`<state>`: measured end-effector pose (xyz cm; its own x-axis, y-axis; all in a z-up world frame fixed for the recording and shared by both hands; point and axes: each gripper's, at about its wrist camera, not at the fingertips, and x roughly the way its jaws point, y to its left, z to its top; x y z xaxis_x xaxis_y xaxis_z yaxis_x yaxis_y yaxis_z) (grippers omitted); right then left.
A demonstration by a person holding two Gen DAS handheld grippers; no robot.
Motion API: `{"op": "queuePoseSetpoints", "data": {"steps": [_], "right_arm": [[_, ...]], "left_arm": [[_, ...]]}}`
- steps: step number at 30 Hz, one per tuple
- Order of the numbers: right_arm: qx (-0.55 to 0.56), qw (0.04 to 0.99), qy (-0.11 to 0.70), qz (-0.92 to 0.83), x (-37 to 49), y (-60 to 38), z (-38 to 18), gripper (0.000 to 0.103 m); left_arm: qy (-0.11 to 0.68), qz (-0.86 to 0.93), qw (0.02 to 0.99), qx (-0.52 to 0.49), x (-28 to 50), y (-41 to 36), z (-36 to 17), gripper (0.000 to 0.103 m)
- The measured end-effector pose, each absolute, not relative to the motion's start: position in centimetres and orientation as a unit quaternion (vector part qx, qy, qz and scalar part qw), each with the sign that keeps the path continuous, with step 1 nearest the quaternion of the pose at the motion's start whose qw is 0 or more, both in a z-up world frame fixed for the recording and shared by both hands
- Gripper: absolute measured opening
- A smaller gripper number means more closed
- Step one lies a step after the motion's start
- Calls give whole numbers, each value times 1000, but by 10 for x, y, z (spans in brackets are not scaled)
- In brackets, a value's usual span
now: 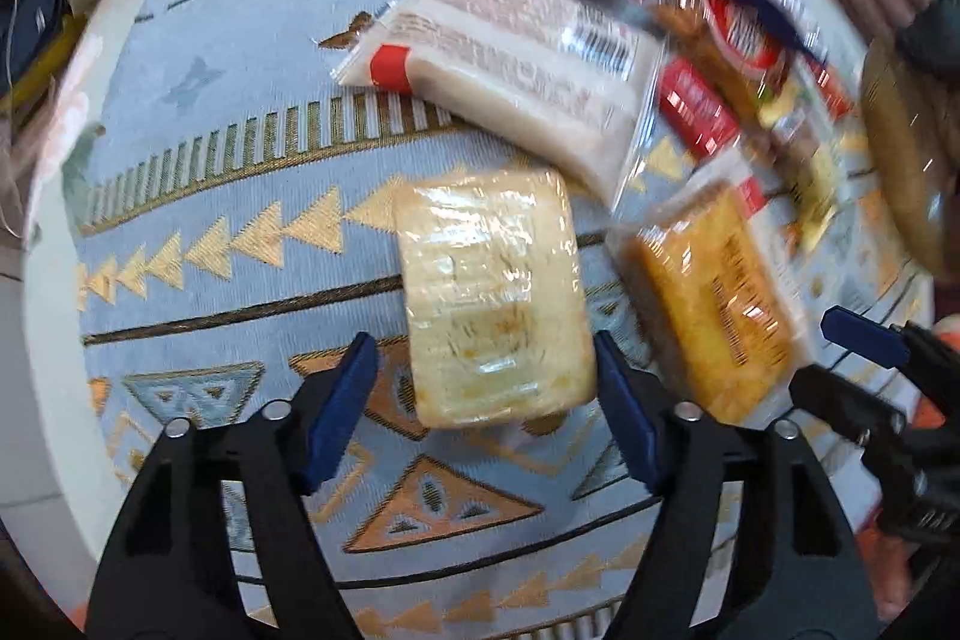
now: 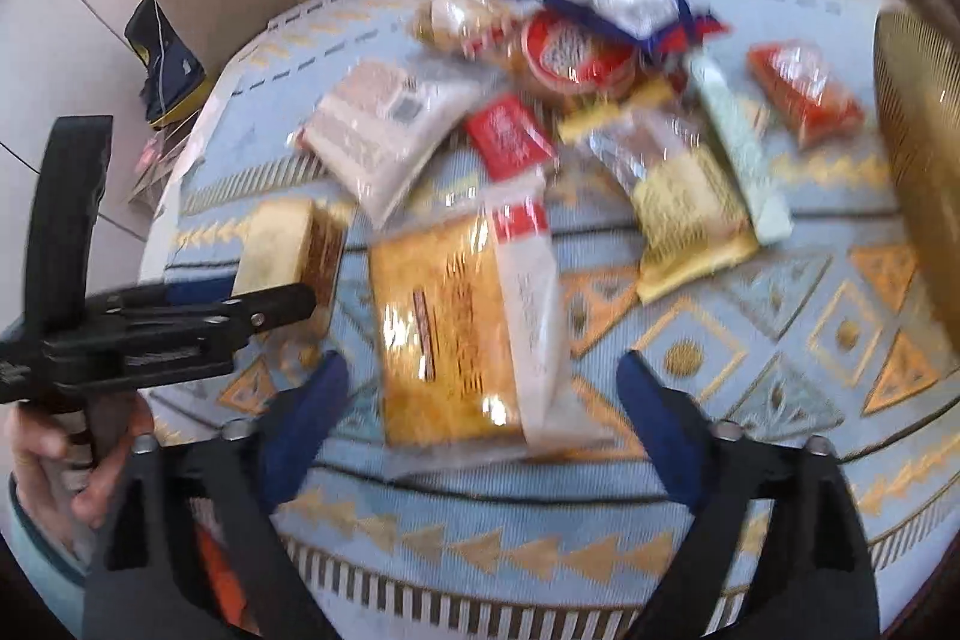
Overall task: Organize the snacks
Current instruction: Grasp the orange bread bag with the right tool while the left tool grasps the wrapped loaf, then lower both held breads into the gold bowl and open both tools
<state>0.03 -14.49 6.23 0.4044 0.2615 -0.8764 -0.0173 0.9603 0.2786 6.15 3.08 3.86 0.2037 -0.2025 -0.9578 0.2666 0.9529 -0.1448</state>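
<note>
A pale cake wrapped in clear film lies on the patterned blue cloth. My left gripper is open, and the cake's near end sits between its blue pads, with the right pad at the cake's edge. To its right lies an orange-yellow packet. In the right wrist view that orange-yellow packet lies between the spread fingers of my open right gripper, which holds nothing. There the pale cake shows at the left, partly hidden by the left gripper's black frame.
A white packet with a red band, a red packet and several other snacks are heaped at the back right. A golden mesh basket stands at the right edge. A hand grips the left tool. A beige sofa lies behind.
</note>
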Motion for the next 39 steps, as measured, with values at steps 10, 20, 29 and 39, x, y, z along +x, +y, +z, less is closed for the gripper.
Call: {"op": "queuePoseSetpoints", "data": {"steps": [10,20,29,39], "right_arm": [[25,846,531,30,1,-99,16,88],[73,839,538,27,-13,-120,32,70],[156,859,488,1,-58,-201,104,70],[188,879,409,-160,-71,-344,159,71]], "left_arm": [[598,-134,789,-35,58,36,29,61],[581,-133,803,-8,62,30,36,56],[533,-198,822,1,47,-7,79,56],[462,-330,823,13,46,-138,161,56]]}}
